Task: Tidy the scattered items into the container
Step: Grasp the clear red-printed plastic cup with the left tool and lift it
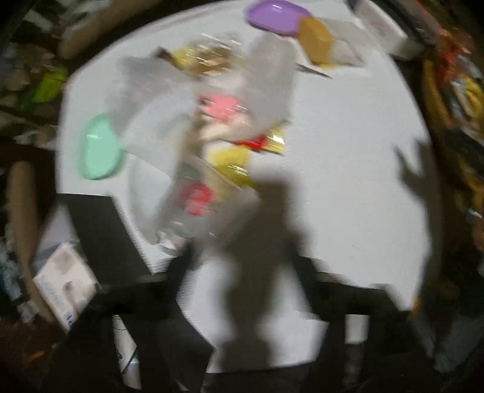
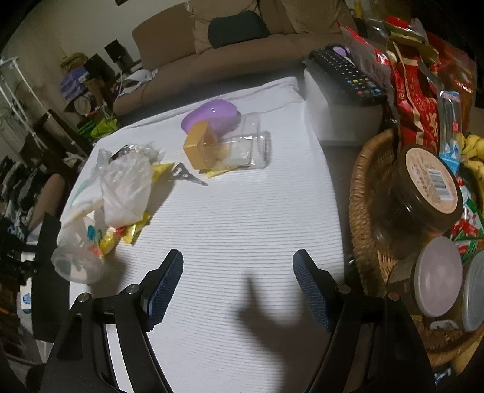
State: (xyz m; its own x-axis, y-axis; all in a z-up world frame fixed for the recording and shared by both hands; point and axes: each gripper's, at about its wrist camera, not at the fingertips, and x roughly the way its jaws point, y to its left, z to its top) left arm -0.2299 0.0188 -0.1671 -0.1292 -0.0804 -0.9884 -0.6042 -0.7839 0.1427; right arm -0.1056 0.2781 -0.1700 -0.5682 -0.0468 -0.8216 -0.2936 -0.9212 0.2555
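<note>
A clear jar with a gold lid [image 2: 225,149] lies on its side on the white table [image 2: 242,229], in front of a purple dish [image 2: 211,119]. Clear plastic bags [image 2: 125,186] and yellow and red wrappers [image 2: 130,231] lie scattered at the table's left. My right gripper [image 2: 237,282] is open and empty, low over the near table. The left wrist view is blurred: it shows the bags and wrappers [image 1: 211,145], the purple dish [image 1: 275,13], the jar lid [image 1: 314,39] and a green dish [image 1: 99,146]. My left gripper [image 1: 245,272] looks open, above the table.
A wicker basket [image 2: 363,193] full of jars, snack packets and bananas stands at the right. A white box [image 2: 341,108] with a remote control [image 2: 348,71] on it sits at the back right. Small scissors [image 2: 189,175] lie near the jar. A sofa stands behind the table.
</note>
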